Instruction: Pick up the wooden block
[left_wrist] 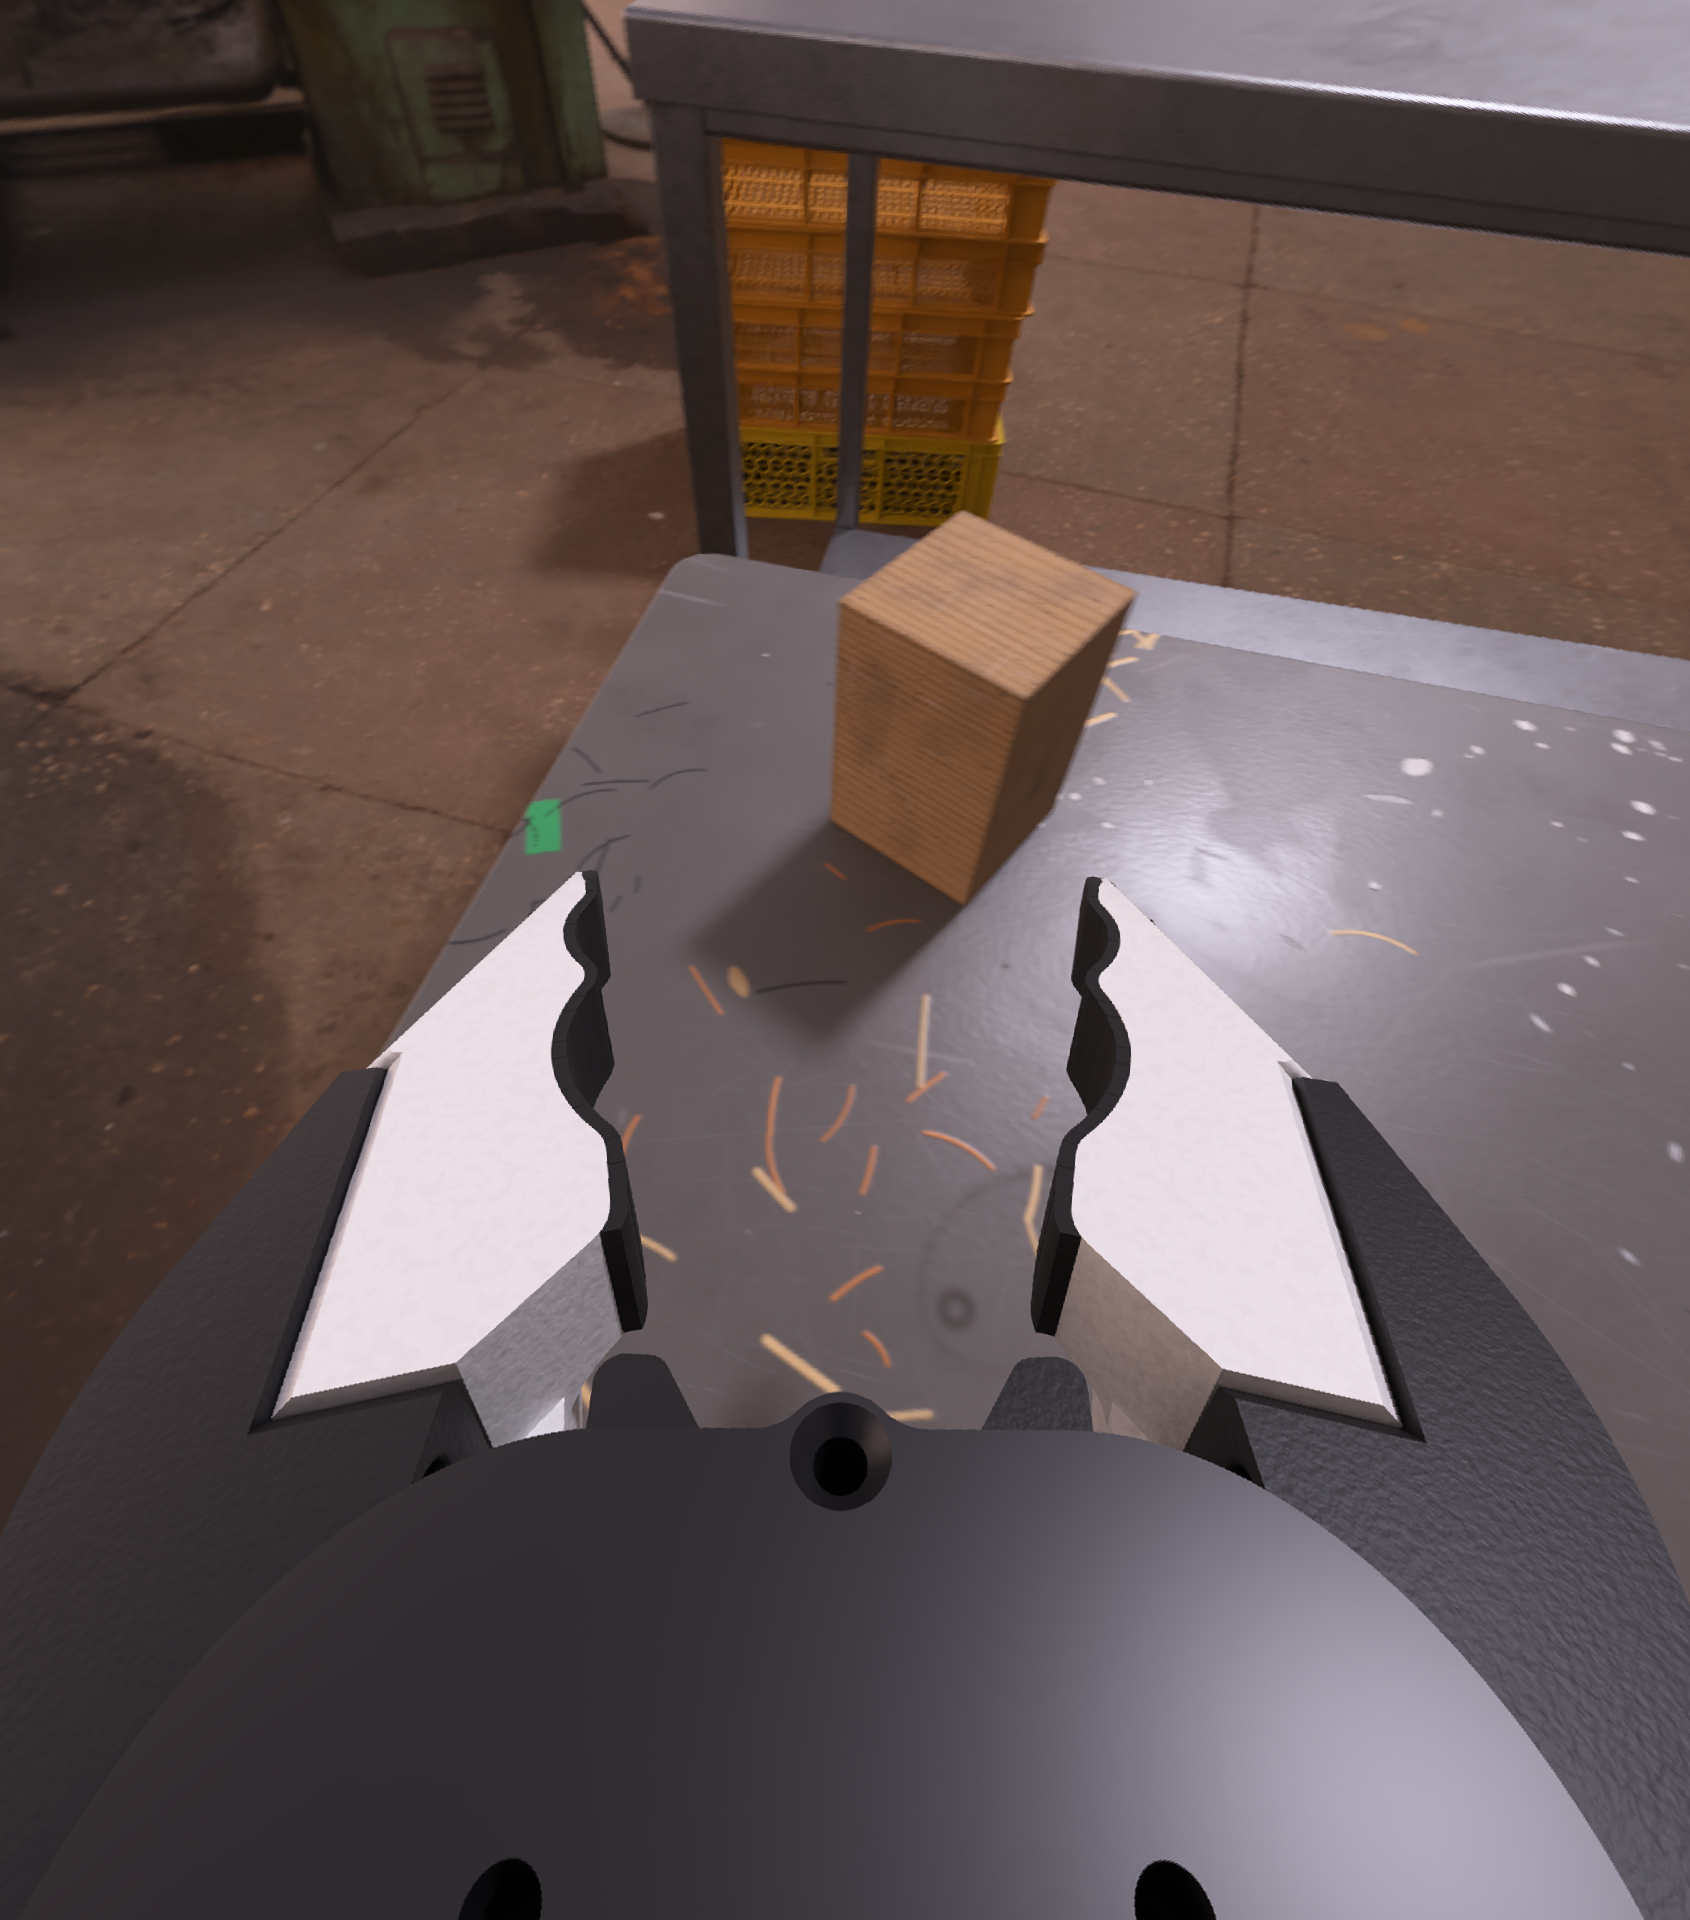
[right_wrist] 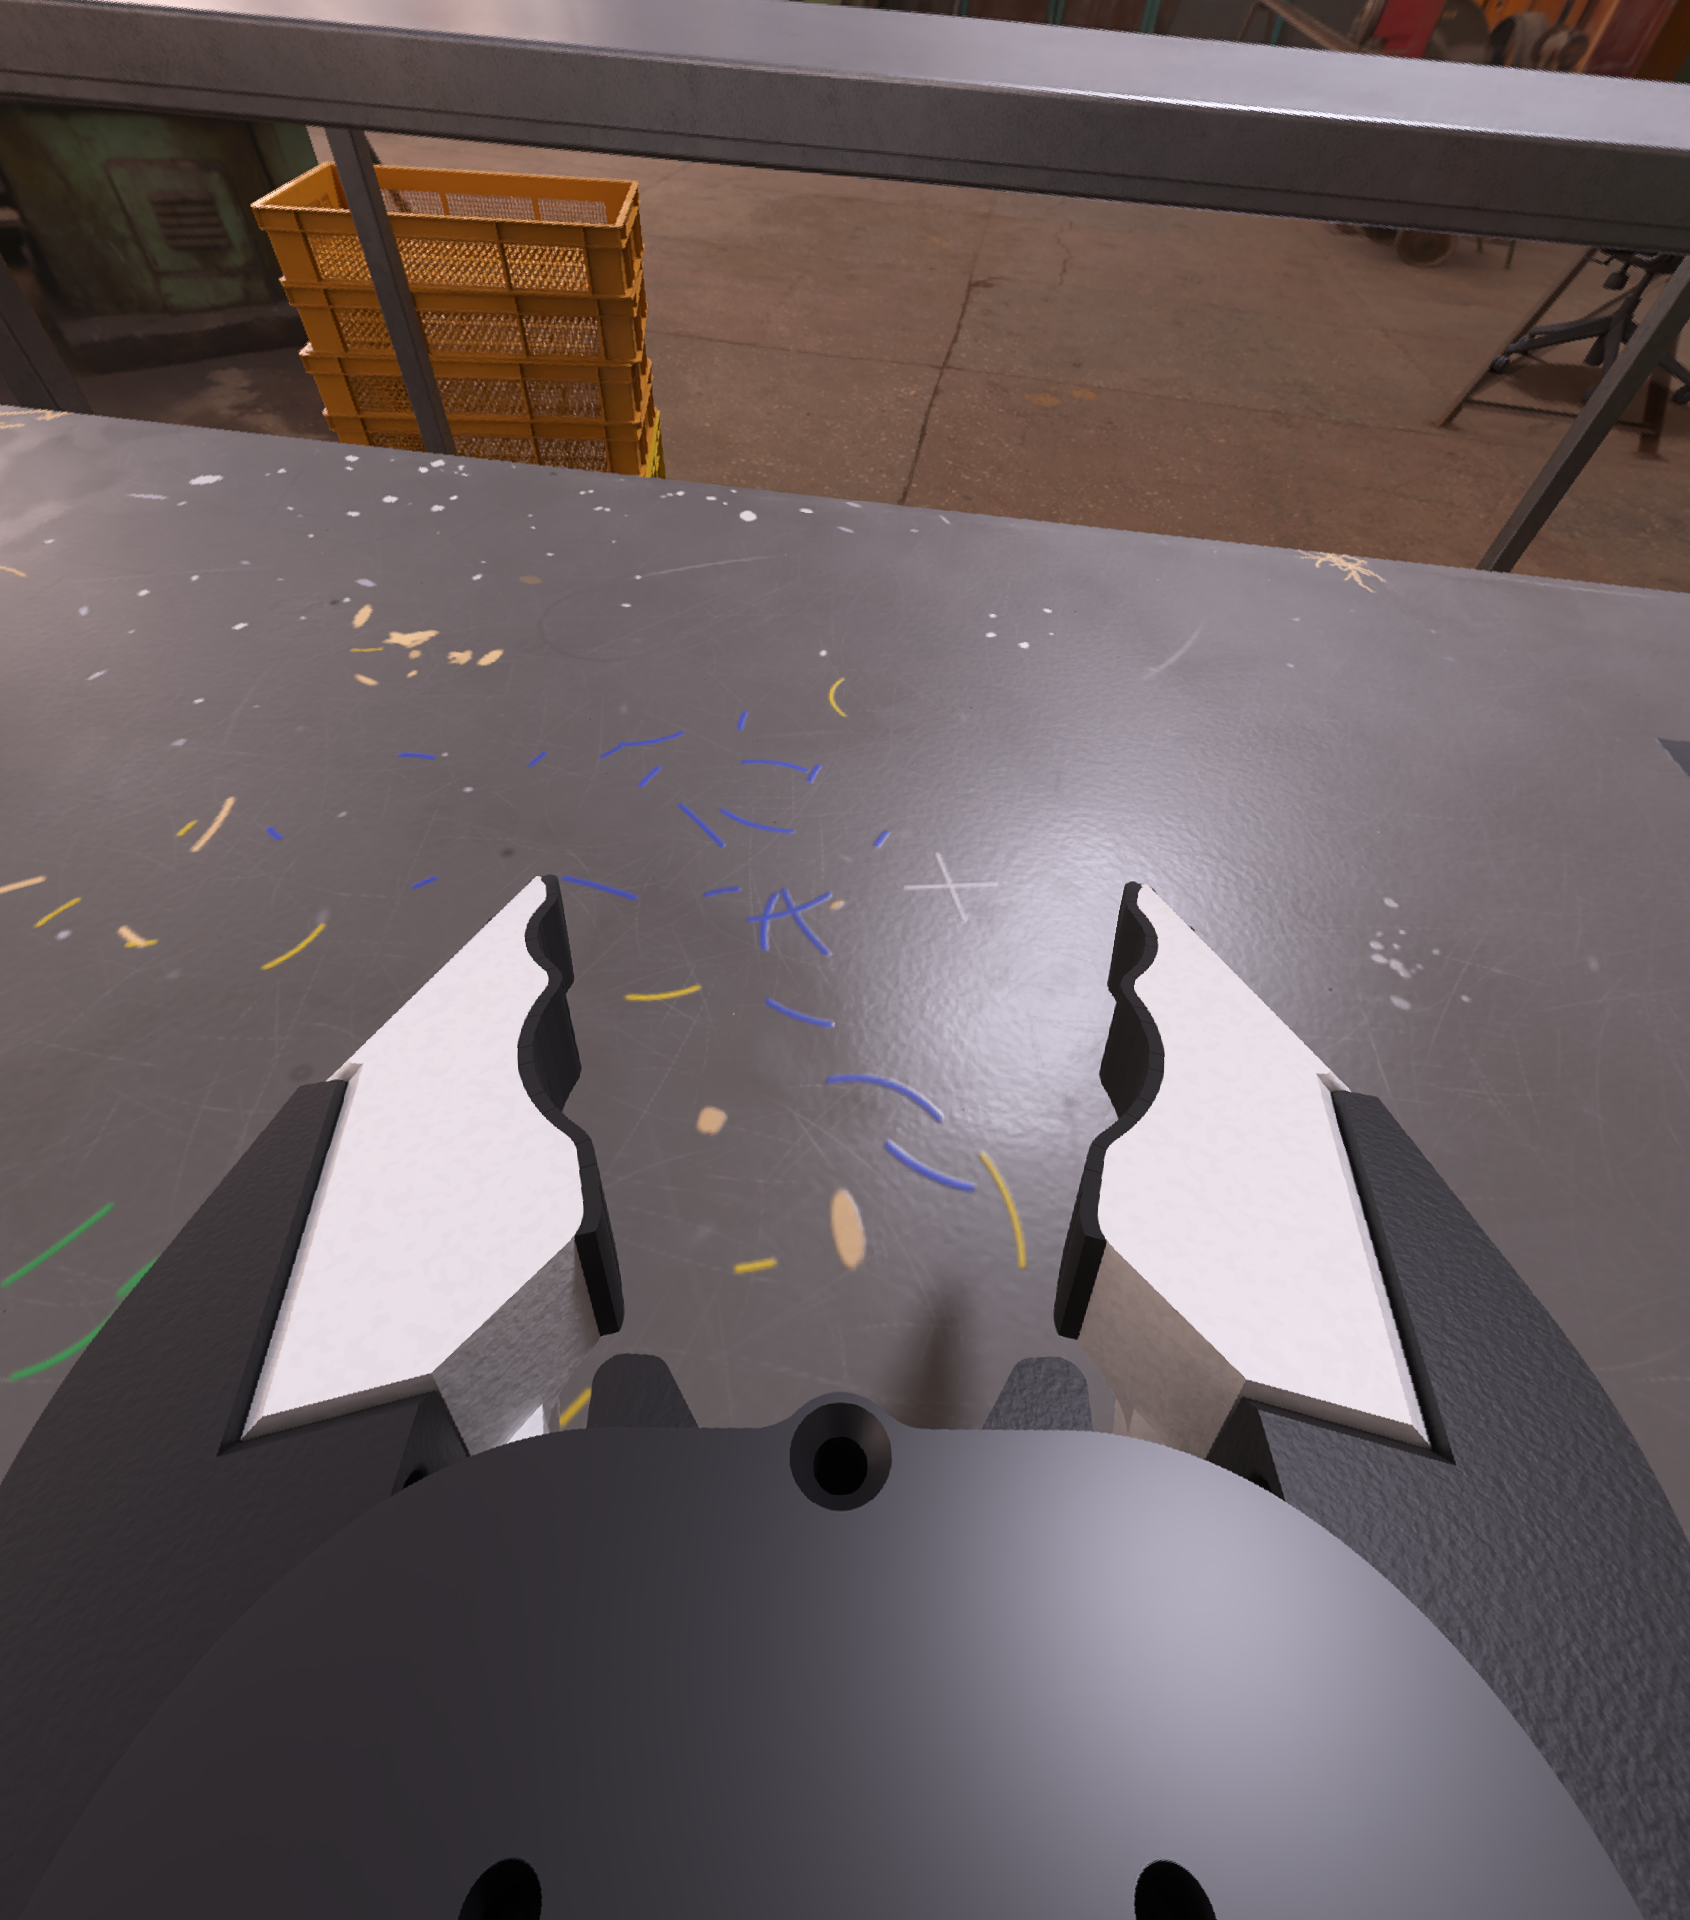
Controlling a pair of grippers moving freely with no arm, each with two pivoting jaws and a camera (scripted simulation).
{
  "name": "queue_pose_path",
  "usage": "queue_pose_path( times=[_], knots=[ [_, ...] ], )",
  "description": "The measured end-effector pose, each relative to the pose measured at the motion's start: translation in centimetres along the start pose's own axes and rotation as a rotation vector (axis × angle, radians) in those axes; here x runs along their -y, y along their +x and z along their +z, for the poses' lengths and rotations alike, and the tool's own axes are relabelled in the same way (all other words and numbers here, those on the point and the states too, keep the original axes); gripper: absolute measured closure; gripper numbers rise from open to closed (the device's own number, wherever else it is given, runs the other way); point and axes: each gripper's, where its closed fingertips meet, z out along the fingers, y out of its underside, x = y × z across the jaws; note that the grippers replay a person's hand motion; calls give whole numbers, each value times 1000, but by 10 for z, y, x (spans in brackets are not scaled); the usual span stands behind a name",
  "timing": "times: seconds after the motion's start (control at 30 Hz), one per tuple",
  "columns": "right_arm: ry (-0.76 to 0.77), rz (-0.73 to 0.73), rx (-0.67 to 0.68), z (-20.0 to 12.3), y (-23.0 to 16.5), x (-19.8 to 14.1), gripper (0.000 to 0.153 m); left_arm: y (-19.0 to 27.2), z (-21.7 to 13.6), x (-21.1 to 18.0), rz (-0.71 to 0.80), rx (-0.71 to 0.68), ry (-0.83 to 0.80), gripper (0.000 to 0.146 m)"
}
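A tall wooden block [left_wrist: 966, 707] stands upright on the grey metal table [left_wrist: 1340, 935], near its far left corner. My left gripper [left_wrist: 839, 894] is open and empty, a short way in front of the block, with the block slightly right of the gap's middle. My right gripper [right_wrist: 841, 894] is open and empty above a bare, paint-marked part of the table [right_wrist: 1236, 727]. The block does not show in the right wrist view.
The table's left edge [left_wrist: 508, 862] drops to a concrete floor. A second metal table [left_wrist: 1236, 125] stands beyond, with stacked orange crates [left_wrist: 872, 332] under it; the crates also show in the right wrist view [right_wrist: 488, 322]. A green machine [left_wrist: 436, 104] stands at the far left.
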Motion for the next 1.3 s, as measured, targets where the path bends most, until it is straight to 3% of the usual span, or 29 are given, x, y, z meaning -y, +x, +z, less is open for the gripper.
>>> queue_pose_path(
  times=[0.33,0.87,1.1,1.3],
  knots=[
    [6,-19,-26,4,10,4,47,-23,22,6,-6,58,-45,51],
    [-19,-3,-21,13,15,-1,48,35,87,16,128,-164,-239,54],
    [-35,18,-35,9,17,-9,49,39,114,1,163,-195,-357,53],
    [-50,20,-40,5,19,-16,49,38,117,-4,163,-261,-423,61]
  ],
)
